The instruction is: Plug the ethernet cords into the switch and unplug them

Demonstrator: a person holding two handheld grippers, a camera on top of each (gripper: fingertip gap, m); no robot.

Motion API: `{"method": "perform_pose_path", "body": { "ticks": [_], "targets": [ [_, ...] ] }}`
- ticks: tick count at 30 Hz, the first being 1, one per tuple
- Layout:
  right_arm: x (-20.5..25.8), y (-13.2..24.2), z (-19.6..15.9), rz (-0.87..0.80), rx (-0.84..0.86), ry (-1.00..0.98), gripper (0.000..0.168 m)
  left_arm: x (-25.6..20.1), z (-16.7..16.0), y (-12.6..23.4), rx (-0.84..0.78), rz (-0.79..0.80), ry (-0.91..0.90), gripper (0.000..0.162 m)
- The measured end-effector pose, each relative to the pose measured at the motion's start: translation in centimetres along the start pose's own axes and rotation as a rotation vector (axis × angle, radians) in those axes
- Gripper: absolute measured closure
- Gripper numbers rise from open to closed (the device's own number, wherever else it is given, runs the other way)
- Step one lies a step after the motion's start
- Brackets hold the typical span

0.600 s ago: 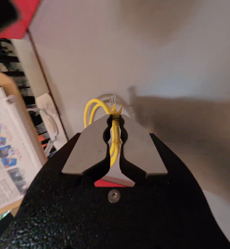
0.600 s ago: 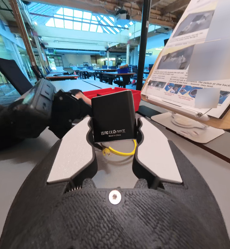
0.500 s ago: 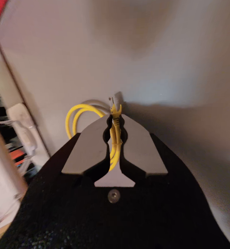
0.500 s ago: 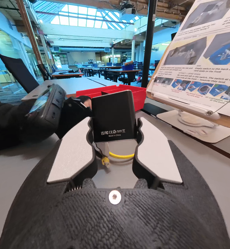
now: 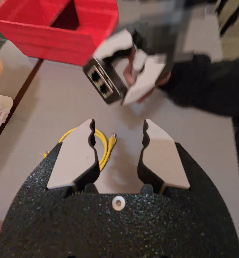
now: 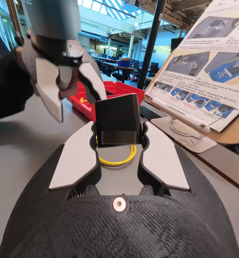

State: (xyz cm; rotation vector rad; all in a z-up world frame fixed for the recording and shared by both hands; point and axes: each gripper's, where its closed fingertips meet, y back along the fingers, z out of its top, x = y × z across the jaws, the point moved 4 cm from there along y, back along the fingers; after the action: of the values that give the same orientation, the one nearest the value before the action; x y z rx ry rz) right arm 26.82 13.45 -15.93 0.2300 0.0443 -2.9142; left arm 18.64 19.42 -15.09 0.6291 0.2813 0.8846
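My left gripper point(image 5: 119, 121) is open and empty, held above the grey table. A yellow ethernet cord point(image 5: 106, 148) lies coiled on the table below it, partly hidden by the left finger, with one plug point(image 5: 113, 137) free between the jaws. My right gripper point(image 6: 119, 123) is shut on the black switch point(image 6: 117, 115) and holds it off the table. In the left wrist view the switch point(image 5: 102, 82) shows two empty ports facing me. The cord point(image 6: 116, 162) also lies under the switch in the right wrist view, where the left gripper point(image 6: 81, 111) hangs at upper left.
A red bin point(image 5: 46, 41) stands at the back of the table; in the right wrist view point(image 6: 116, 88) a bit of yellow cord point(image 6: 82, 99) shows inside it. An instruction board point(image 6: 200, 83) on a white stand point(image 6: 186, 136) is at the right. A dark seam point(image 5: 18, 95) crosses the table.
My left gripper has opened and let go of the yellow cord, which now lies on the table. It has lifted and turned towards the switch. My right gripper still holds the switch.
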Motion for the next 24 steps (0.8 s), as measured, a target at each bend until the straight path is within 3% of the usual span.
{"method": "perform_pose_path", "body": {
  "ticks": [2, 5, 10, 16, 21, 24],
  "targets": [
    [0.6, -0.4, 0.1, -0.018, 0.012, 0.083, 0.104, 0.3, 1.5, 0.2, -0.1, 0.012, 0.117, 0.102],
    [1.9, -1.2, 0.4, 0.004, 0.029, 0.166, 0.104, 0.5, 1.8, -0.7, -0.115, 0.038, 0.157, 0.114],
    [2.7, -1.9, -0.1, 0.026, 0.076, 0.21, 0.105, 0.3, 1.9, -0.9, -0.11, 0.068, 0.062, 0.13],
    [3.5, -1.4, 0.2, 0.194, 0.003, 0.051, 0.128, -0.6, 1.8, 0.1, -0.064, 0.07, -0.2, 0.137],
    [4.8, -2.1, -0.2, 0.297, 0.002, -0.036, 0.118, -1.6, 2.1, 0.8, -0.112, -0.009, -0.247, 0.137],
    [5.2, -1.9, -0.4, 0.332, 0.012, -0.011, 0.136, -2.0, 1.7, 0.9, -0.107, -0.059, -0.264, 0.138]
  ]
}}
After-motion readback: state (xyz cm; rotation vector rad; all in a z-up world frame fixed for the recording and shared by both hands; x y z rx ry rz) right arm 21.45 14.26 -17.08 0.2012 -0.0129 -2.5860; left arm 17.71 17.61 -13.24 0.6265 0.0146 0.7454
